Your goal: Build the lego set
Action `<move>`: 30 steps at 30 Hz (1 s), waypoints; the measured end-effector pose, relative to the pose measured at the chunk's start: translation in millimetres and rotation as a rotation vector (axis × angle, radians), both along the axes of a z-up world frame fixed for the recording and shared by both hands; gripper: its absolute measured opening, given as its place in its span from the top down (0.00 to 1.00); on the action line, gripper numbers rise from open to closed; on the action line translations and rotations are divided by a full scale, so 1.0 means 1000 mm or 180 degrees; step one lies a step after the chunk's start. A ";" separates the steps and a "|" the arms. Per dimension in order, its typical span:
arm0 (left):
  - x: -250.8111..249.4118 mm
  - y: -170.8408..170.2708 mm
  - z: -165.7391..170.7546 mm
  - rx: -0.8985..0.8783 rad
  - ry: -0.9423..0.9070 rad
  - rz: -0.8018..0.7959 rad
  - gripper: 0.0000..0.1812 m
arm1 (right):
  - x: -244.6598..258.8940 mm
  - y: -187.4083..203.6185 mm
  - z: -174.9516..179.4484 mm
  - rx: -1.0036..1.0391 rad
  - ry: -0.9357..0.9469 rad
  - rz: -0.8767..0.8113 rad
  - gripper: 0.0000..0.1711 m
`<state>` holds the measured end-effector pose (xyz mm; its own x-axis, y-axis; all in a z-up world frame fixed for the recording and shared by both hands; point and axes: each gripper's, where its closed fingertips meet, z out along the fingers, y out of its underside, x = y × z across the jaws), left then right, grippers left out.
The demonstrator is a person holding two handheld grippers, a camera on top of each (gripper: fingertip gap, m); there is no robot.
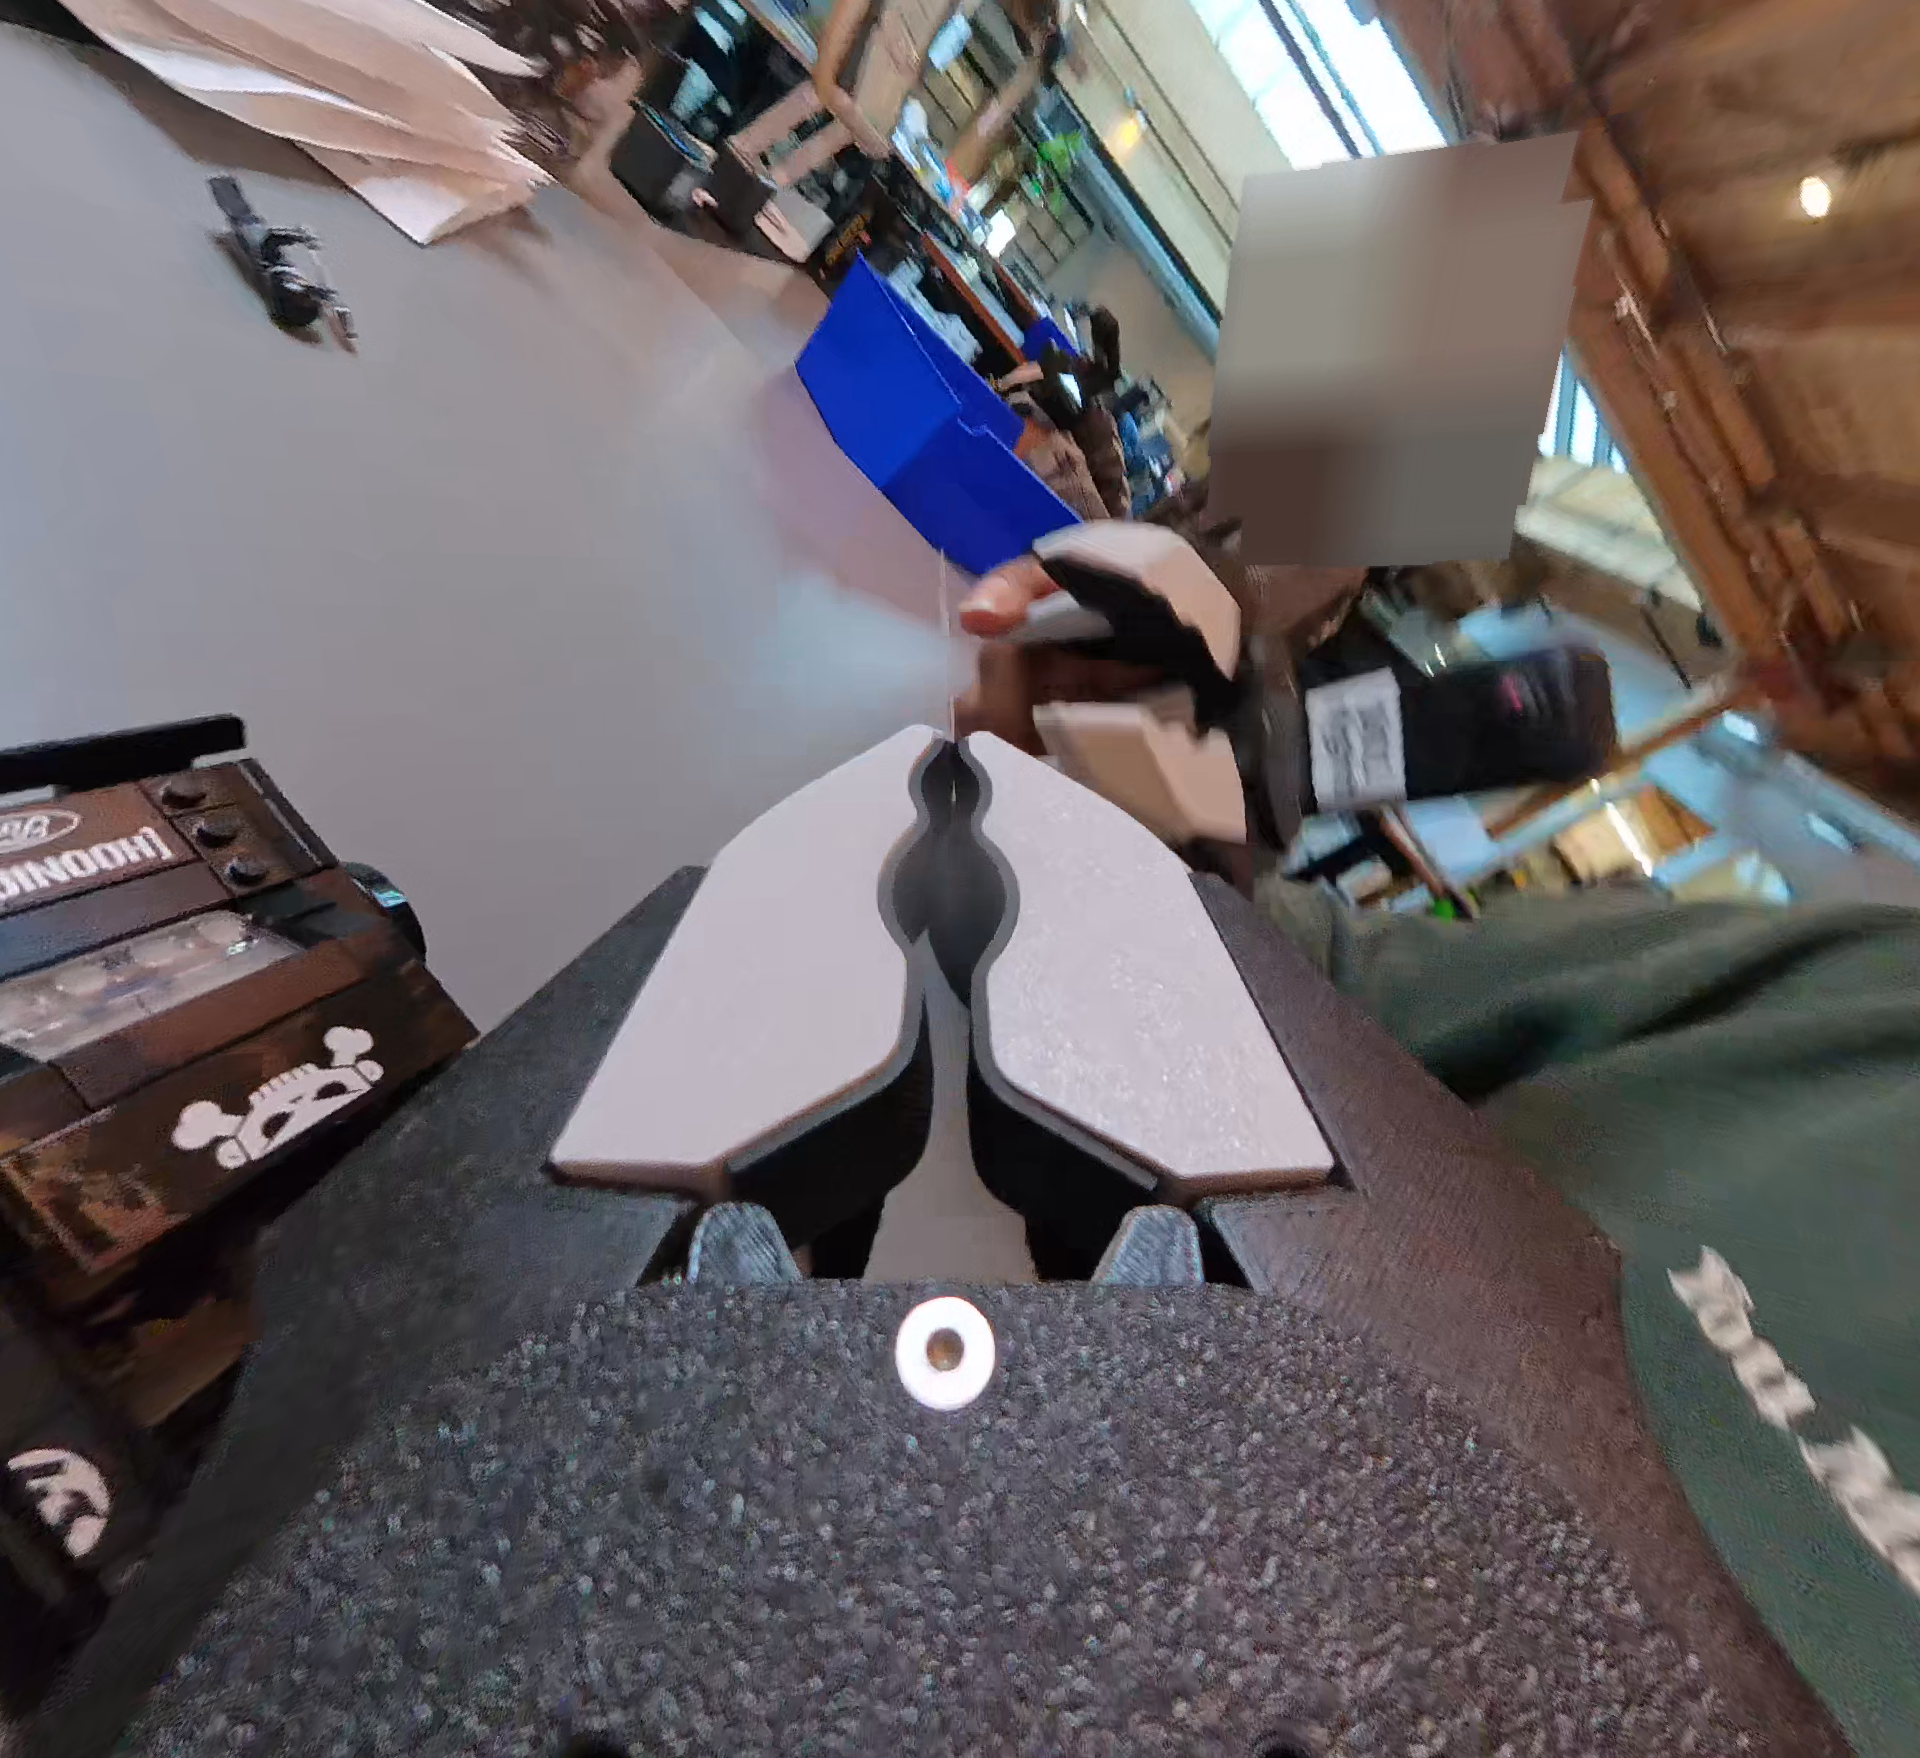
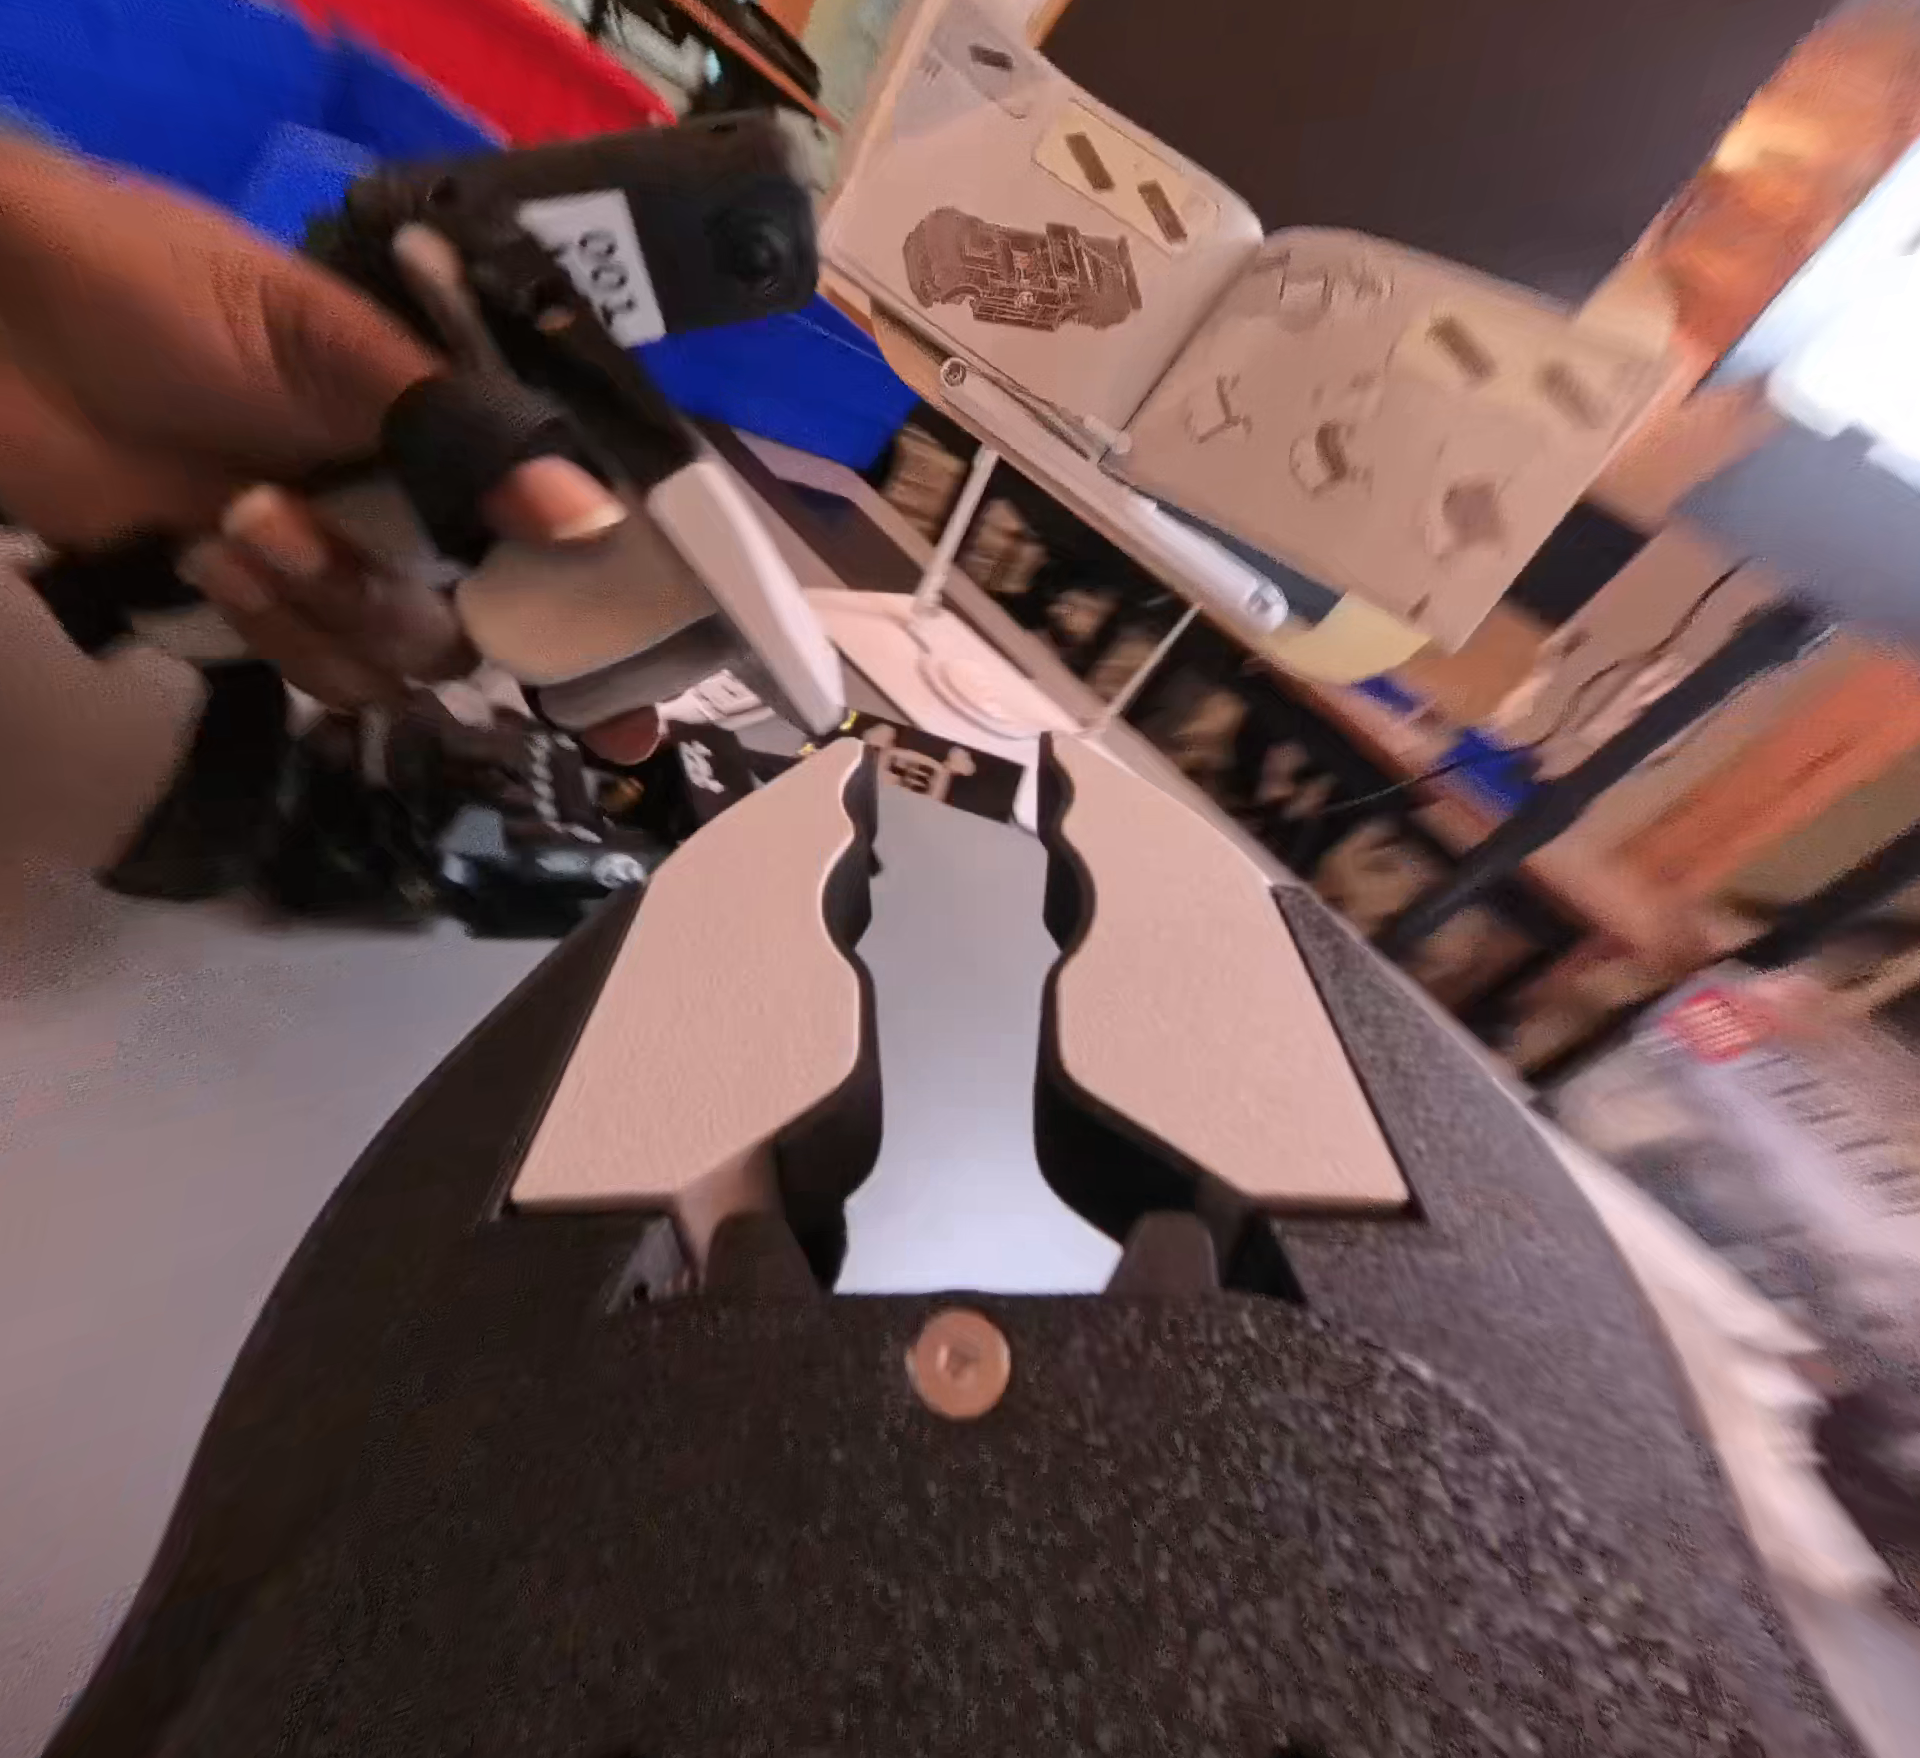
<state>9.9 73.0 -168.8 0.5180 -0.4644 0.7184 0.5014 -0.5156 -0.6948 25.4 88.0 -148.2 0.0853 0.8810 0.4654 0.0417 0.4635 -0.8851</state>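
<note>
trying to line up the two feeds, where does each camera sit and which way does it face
Left wrist view: sits on the left gripper, jaws shut on a thin clear sheet, facing over the table toward the blue bin; green sleeve shows.
Right wrist view: sits on the right gripper, jaws open, facing the booklet; a hand shows.
Shared: each sees the other gripper, the lego model and the bin.
</note>
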 end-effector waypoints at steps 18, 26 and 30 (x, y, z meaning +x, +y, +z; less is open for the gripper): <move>0.021 -0.030 -0.027 -0.0005 0.0989 -0.0788 1.00 | 0.016 -0.015 -0.040 -0.2977 -0.1214 0.1627 0.93; 0.022 -0.031 -0.027 -0.0006 0.0980 -0.0815 1.00 | 0.017 -0.017 -0.038 -0.3022 -0.1207 0.1723 0.97; 0.023 -0.031 -0.026 -0.0001 0.0973 -0.0827 1.00 | 0.017 -0.018 -0.039 -0.3021 -0.1210 0.1735 0.98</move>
<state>32.9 41.7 -194.9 0.5733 -0.6078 0.5495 0.1245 -0.5982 -0.7916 42.7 69.7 -186.7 -0.4167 0.7666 -0.4885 0.3788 -0.3421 -0.8600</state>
